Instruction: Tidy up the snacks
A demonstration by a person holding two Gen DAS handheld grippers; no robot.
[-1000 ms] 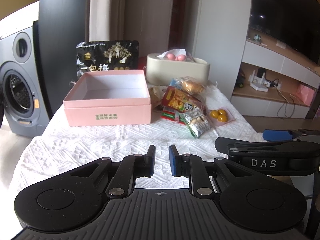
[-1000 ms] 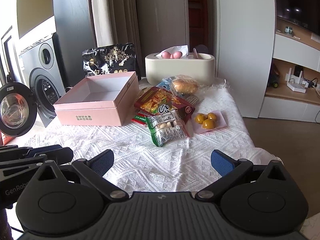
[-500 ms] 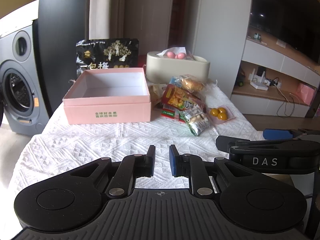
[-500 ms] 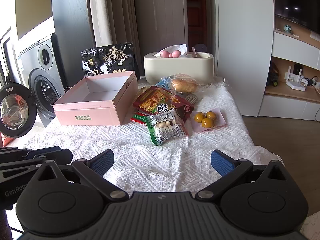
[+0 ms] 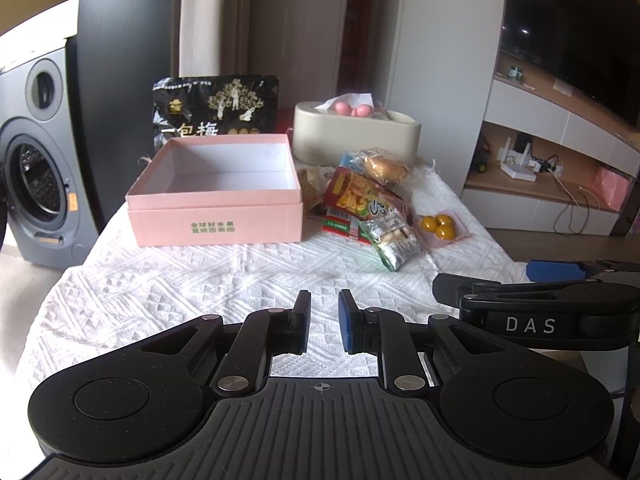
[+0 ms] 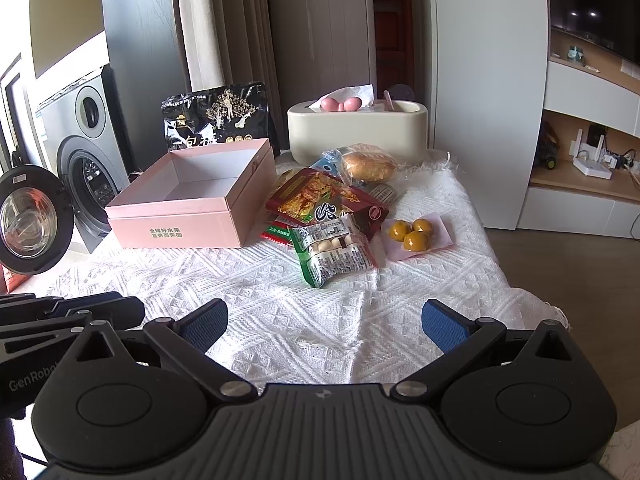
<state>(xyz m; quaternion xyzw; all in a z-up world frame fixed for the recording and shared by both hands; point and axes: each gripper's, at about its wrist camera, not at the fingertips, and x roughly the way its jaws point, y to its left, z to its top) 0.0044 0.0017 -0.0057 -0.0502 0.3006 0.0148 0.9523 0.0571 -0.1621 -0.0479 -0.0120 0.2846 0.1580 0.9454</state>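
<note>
White tablecloth [image 6: 280, 320] | snacks [image 6: 332, 248] beyond fingers | left [image 5: 323, 320] closed, empty | right [image 6: 324, 322] wide, empty

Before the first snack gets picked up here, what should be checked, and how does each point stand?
1. Pink box open and empty: ok.
2. Right gripper open, nothing between its pads: ok.
3. Left gripper ready to grasp: not ok, it is shut.
4. Green peanut packet nearest and unobstructed: ok.
5. Snacks lying separately: not ok, red packet overlaps others.
6. Contents beneath the pile: cannot tell.
</note>
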